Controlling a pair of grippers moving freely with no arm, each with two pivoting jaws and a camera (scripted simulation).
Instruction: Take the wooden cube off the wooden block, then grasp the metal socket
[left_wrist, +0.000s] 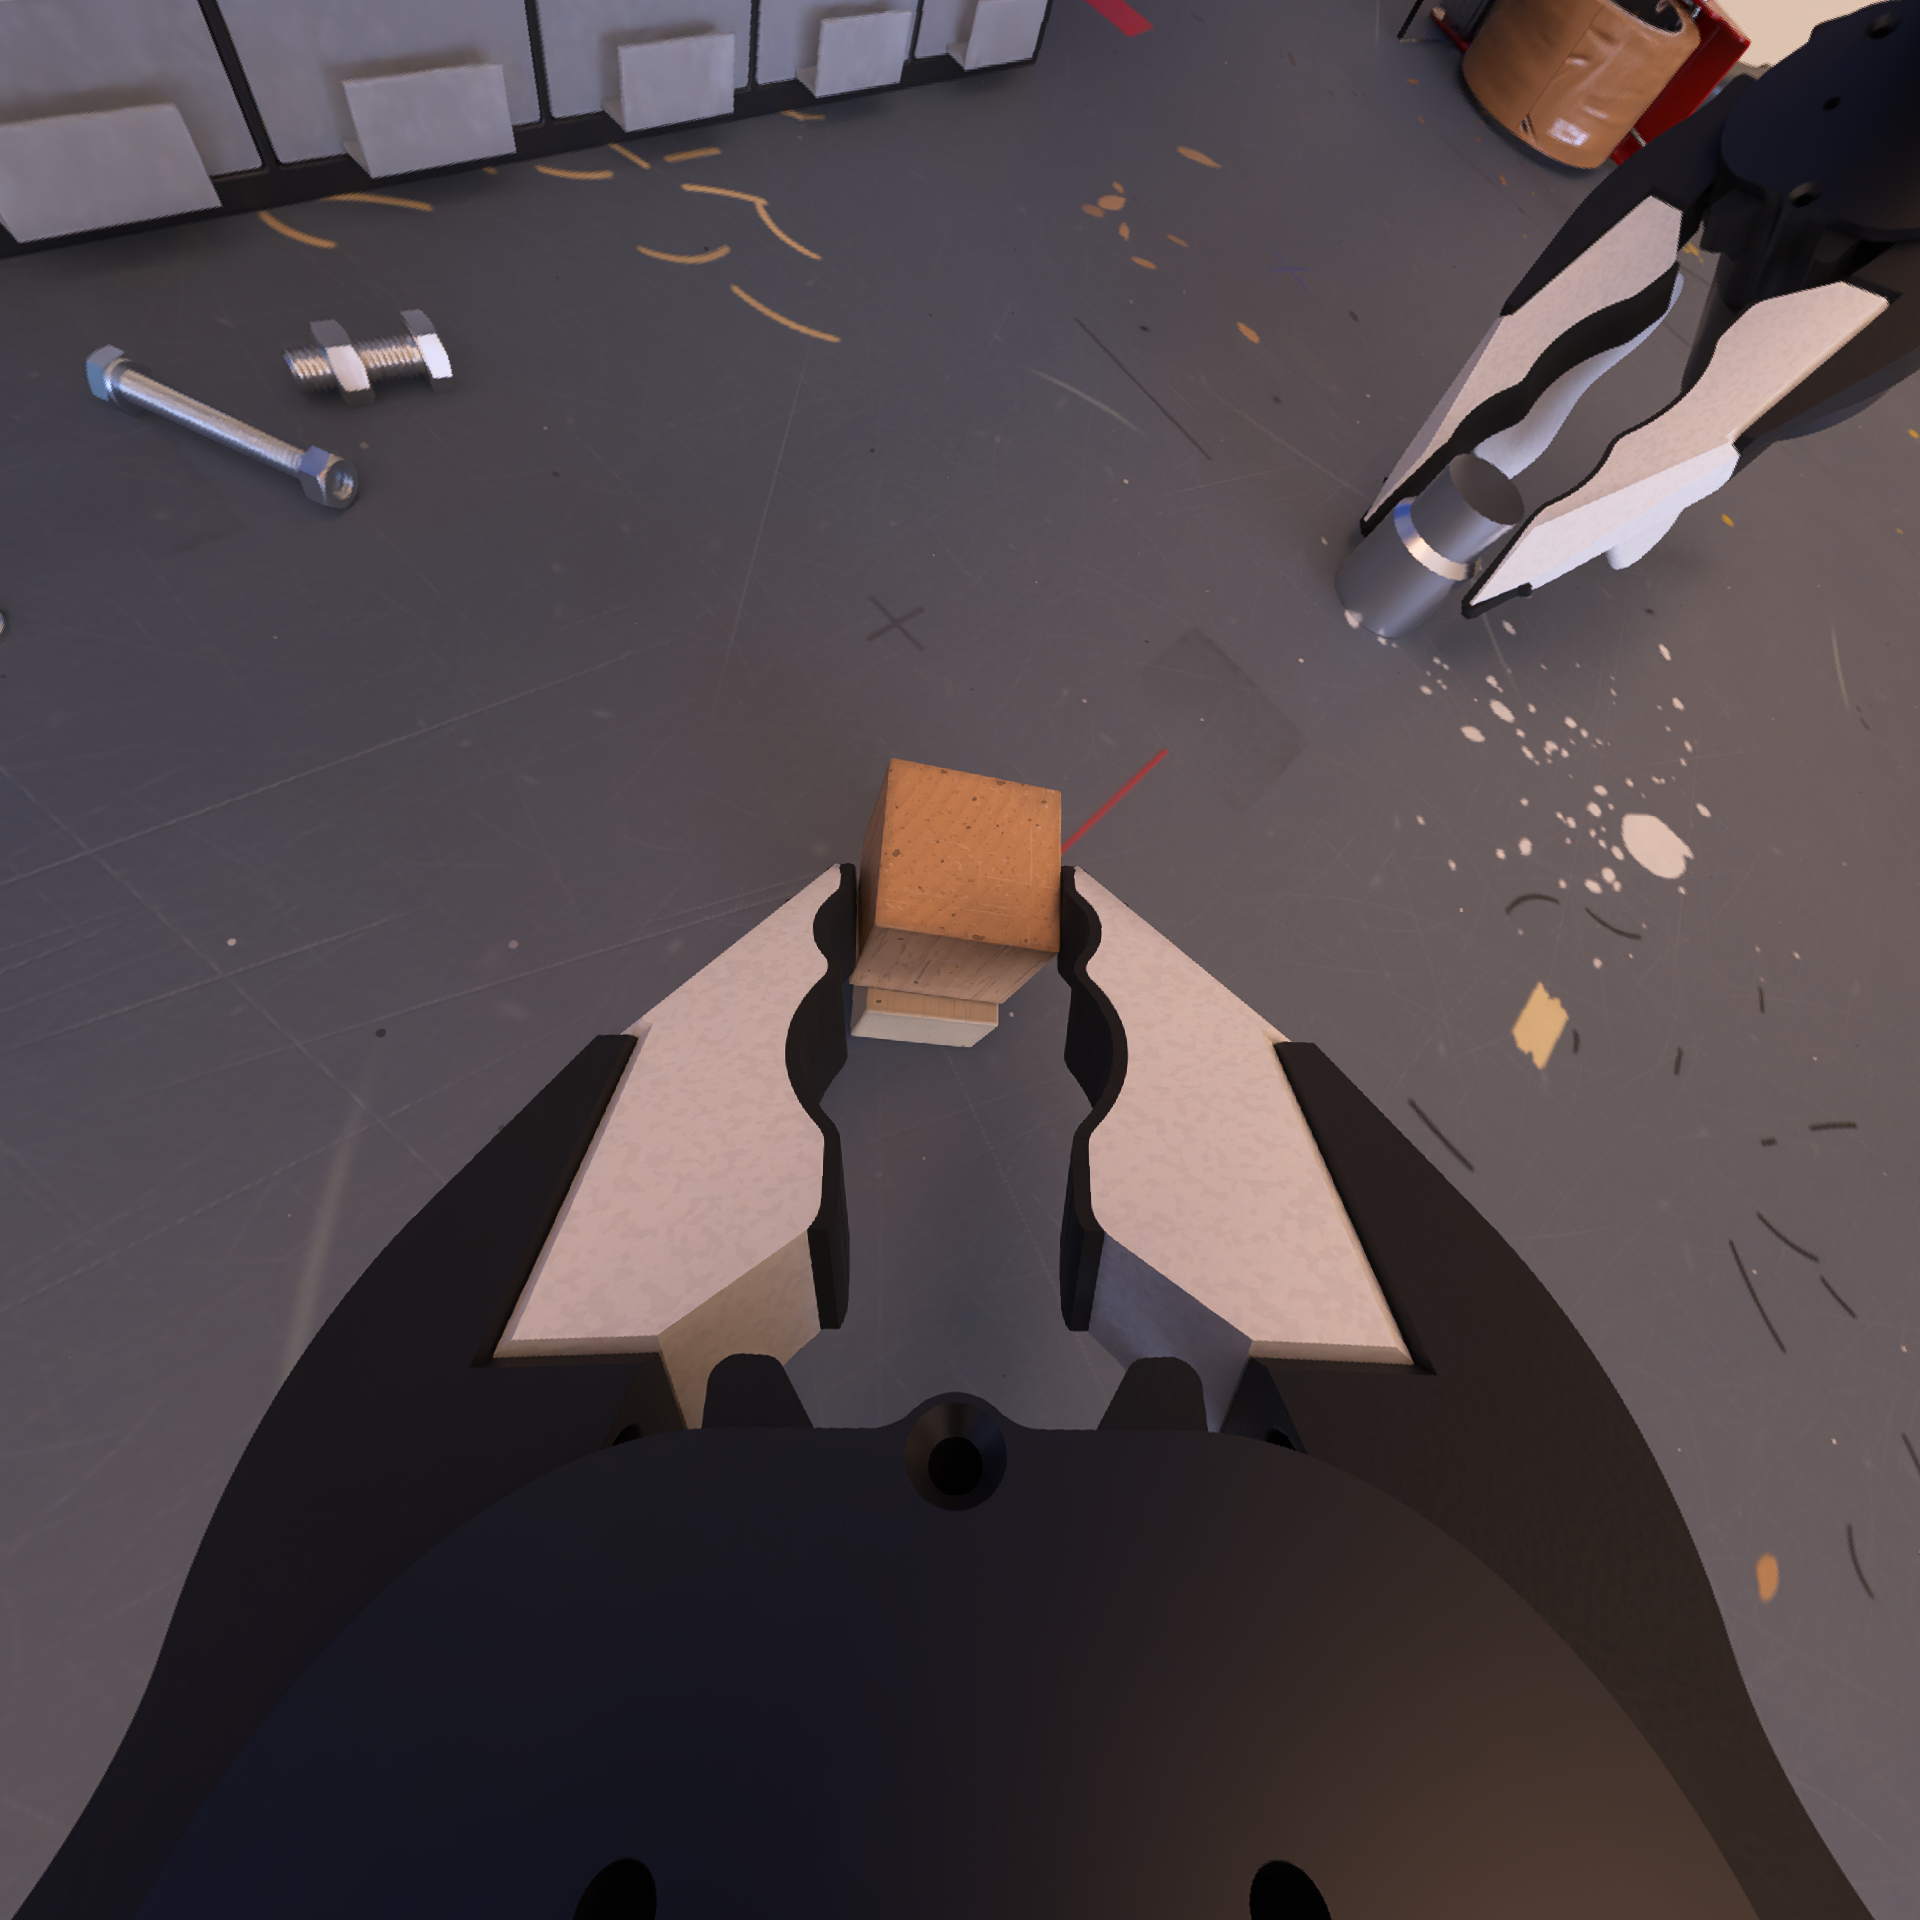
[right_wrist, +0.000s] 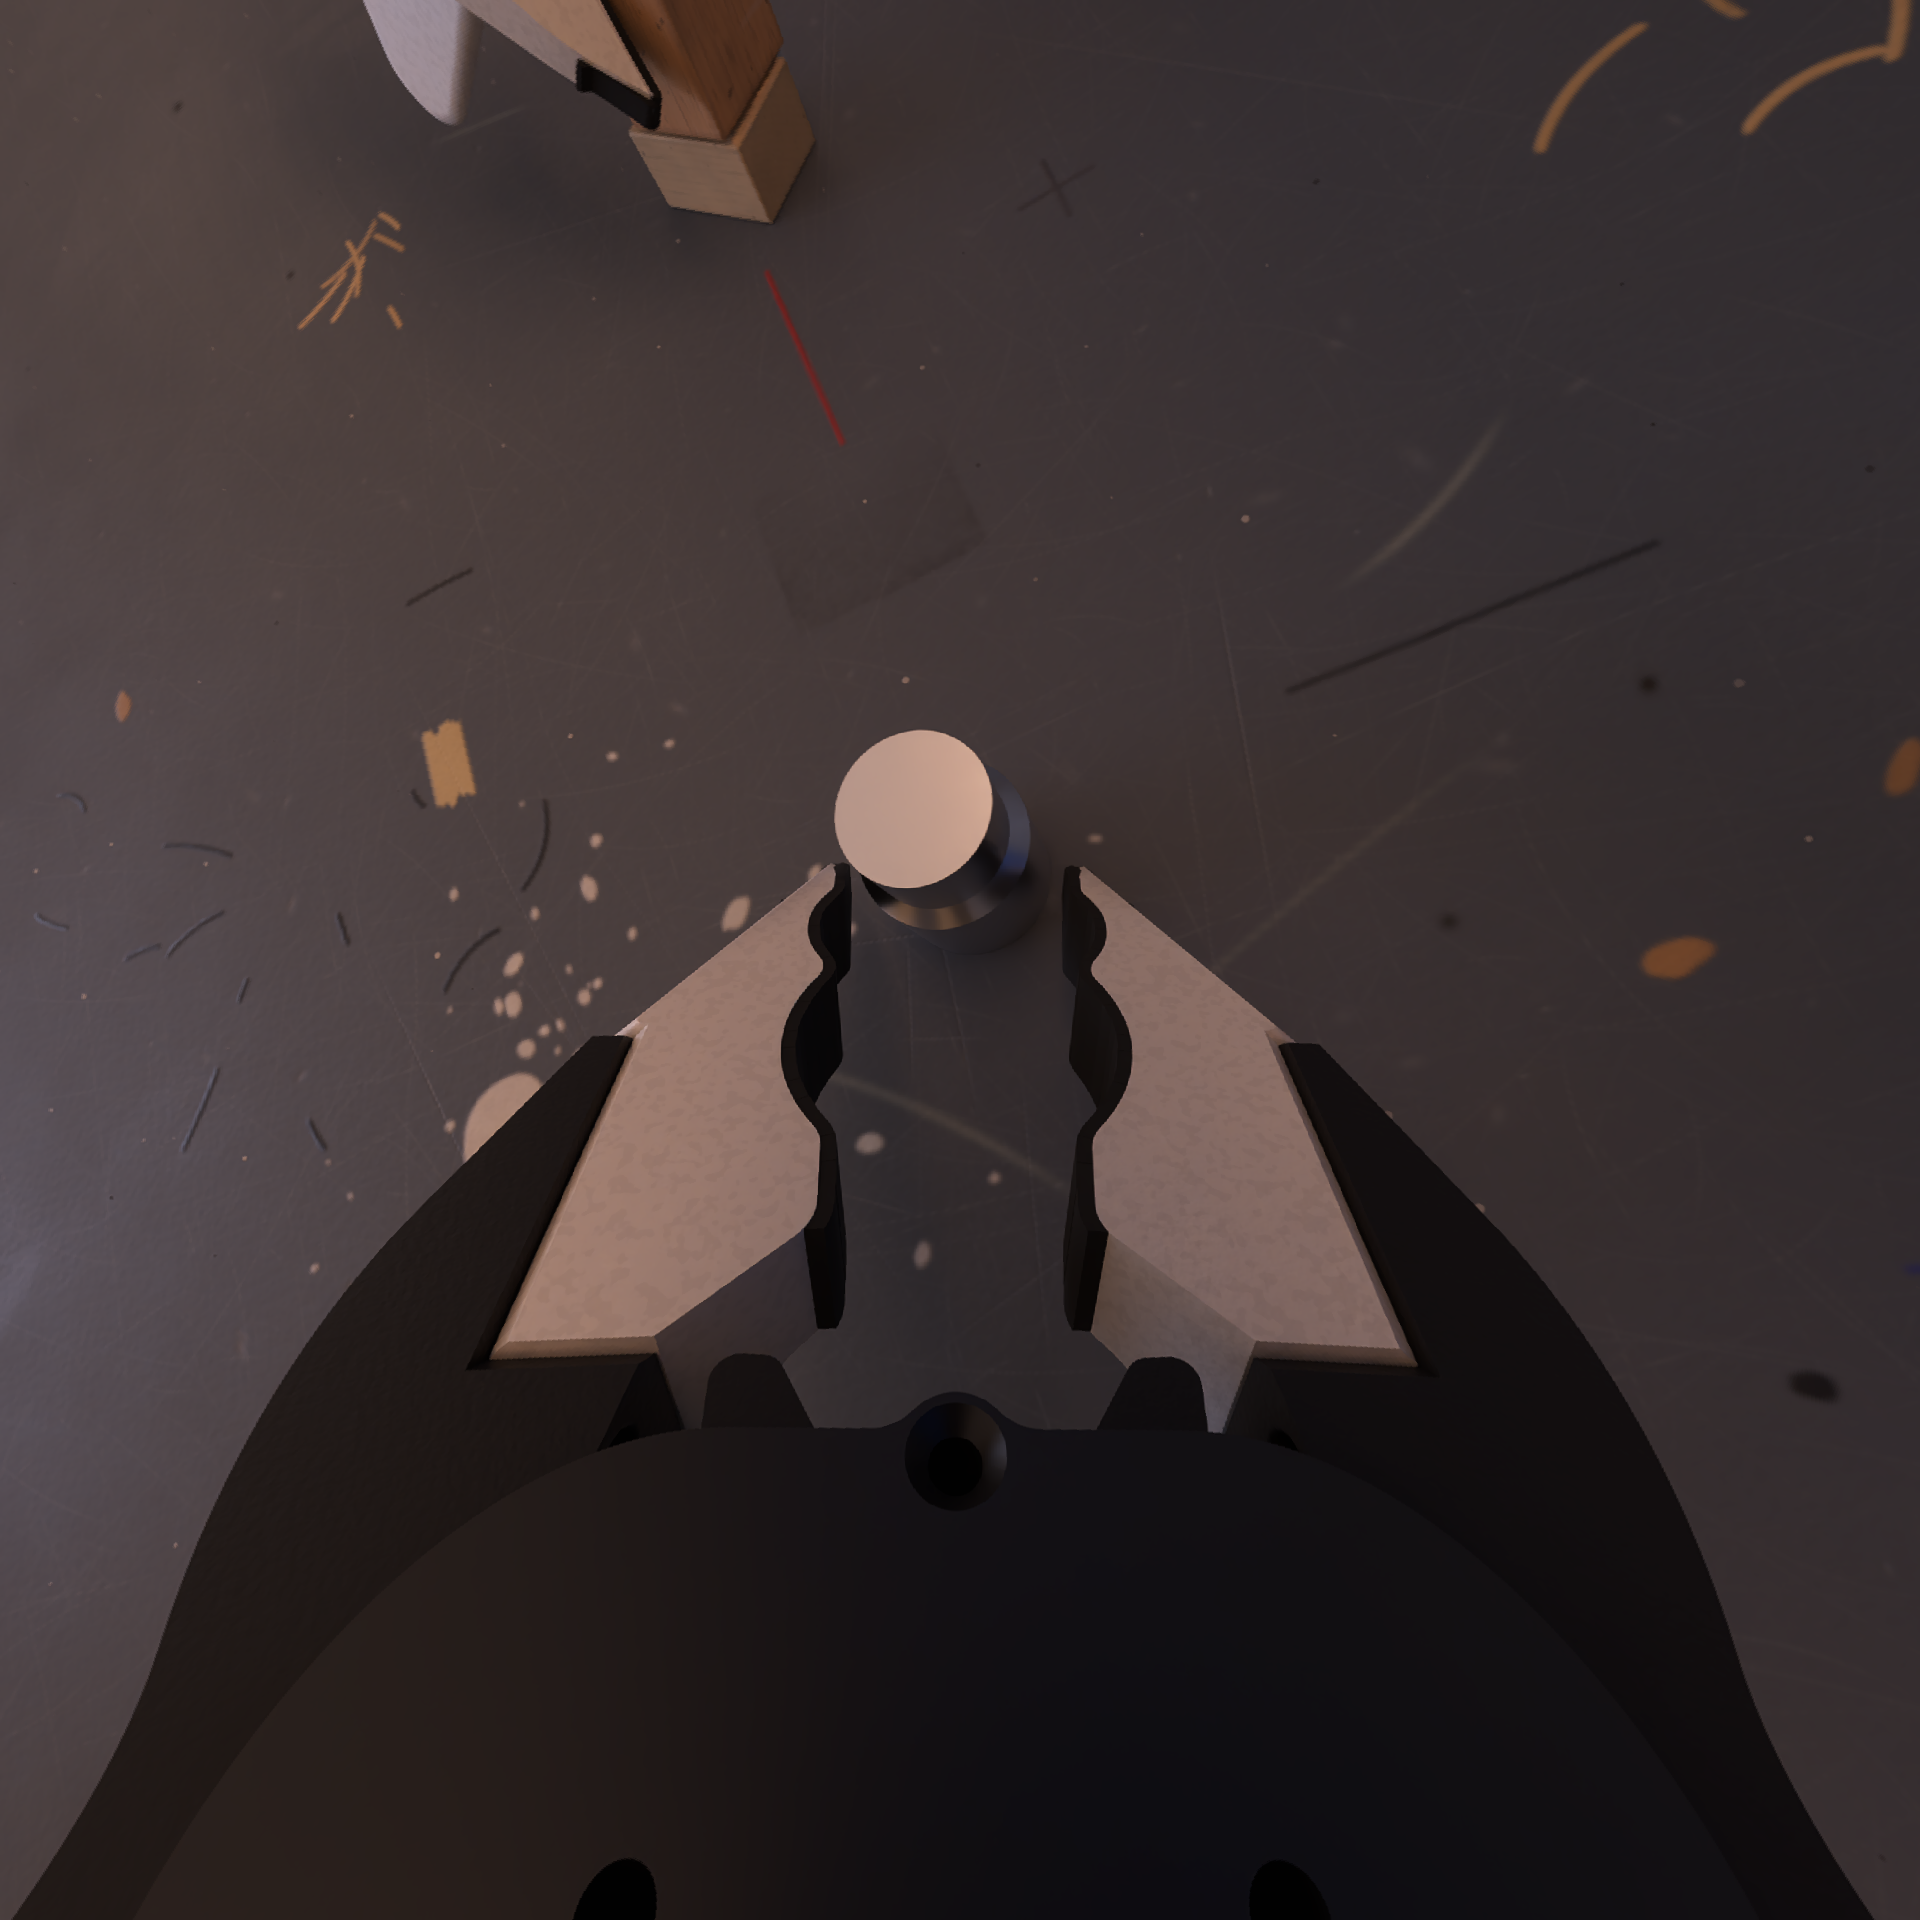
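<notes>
while the left tongs (left_wrist: 958, 894) have their fingertips pressed against both sides of the cube (left_wrist: 966, 854), gripping it, the cube appears to sit on the block (left_wrist: 940, 997) or barely above it; the pictures do not settle whether it has lifted. in the right wrist view the block (right_wrist: 727, 166) stands on the surface (right_wrist: 1351, 416) near the far edge, with the cube (right_wrist: 717, 62) directly over it and apparently touching. so the first step looks begun but not finished: the cube is grasped, yet not carried clear.

the socket (right_wrist: 935, 842) stands upright on the surface, well apart from the block. the right tongs (right_wrist: 956, 883) are spread around it. their left fingertip is at or very near its upper barrel, while a clear gap shows on the right side. seen from the left wrist view, the right tongs (left_wrist: 1455, 561) straddle the socket (left_wrist: 1429, 551) near the surface's right edge, fingers on both sides, not clamped.

by my reading, what is left is to move the cube off the block and put it aside, then close the right tongs on the socket, centring them first since the socket sits toward their left finger.

two bolts (left_wrist: 218, 426) lie toward the far left corner, away from the work.
</notes>
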